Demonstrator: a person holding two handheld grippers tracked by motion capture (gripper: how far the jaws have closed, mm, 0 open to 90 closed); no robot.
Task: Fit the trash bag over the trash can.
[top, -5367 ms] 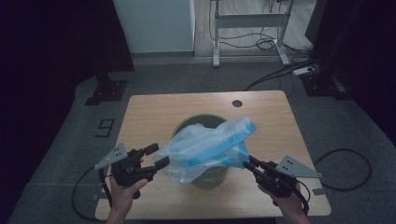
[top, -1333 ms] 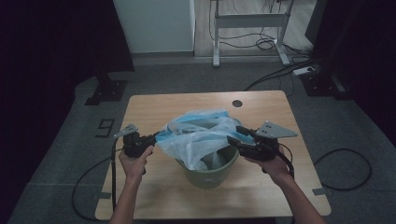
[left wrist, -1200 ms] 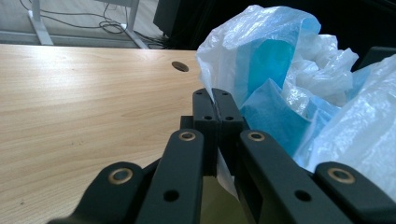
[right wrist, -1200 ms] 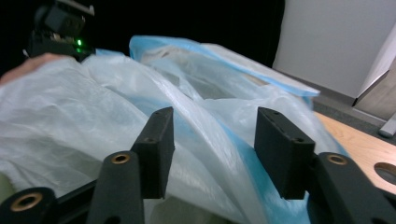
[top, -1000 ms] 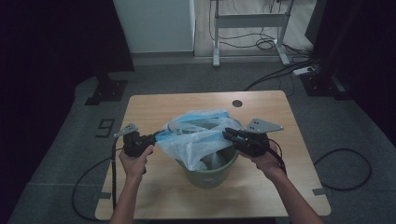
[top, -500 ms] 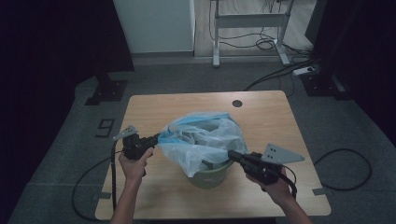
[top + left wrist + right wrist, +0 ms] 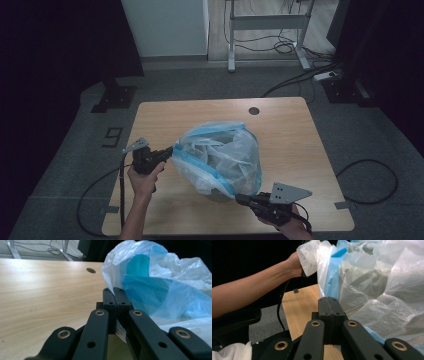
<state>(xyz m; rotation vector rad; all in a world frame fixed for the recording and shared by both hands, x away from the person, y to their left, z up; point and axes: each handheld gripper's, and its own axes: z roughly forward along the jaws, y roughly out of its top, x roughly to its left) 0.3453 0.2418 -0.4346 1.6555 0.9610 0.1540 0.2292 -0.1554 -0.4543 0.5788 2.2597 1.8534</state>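
Your left gripper (image 7: 169, 152) pinches the plastic bag (image 7: 220, 157) at its left rim; your right gripper (image 7: 241, 199), pressed together, grips its near edge. Pull harder and the thin film could tear, or the bin beneath could tip.

Left claw (image 7: 167, 152): over the bench's (image 7: 165, 117) left part, near its front edge, its tip touching the bag's (image 7: 225, 155) left rim, film between its closed jaws.
Right claw (image 7: 242, 200): over the front edge of the bench, just before the bag's lower front corner; whether film is caught there is unclear.
Bag: between the two claws, right of the left one, behind and above the right one, draped over a bin (image 7: 220, 196) at mid-bench.
Bench hole (image 7: 254, 110): behind the bag, far from both claws.
Cable (image 7: 370, 175): on the floor, right of the right claw.
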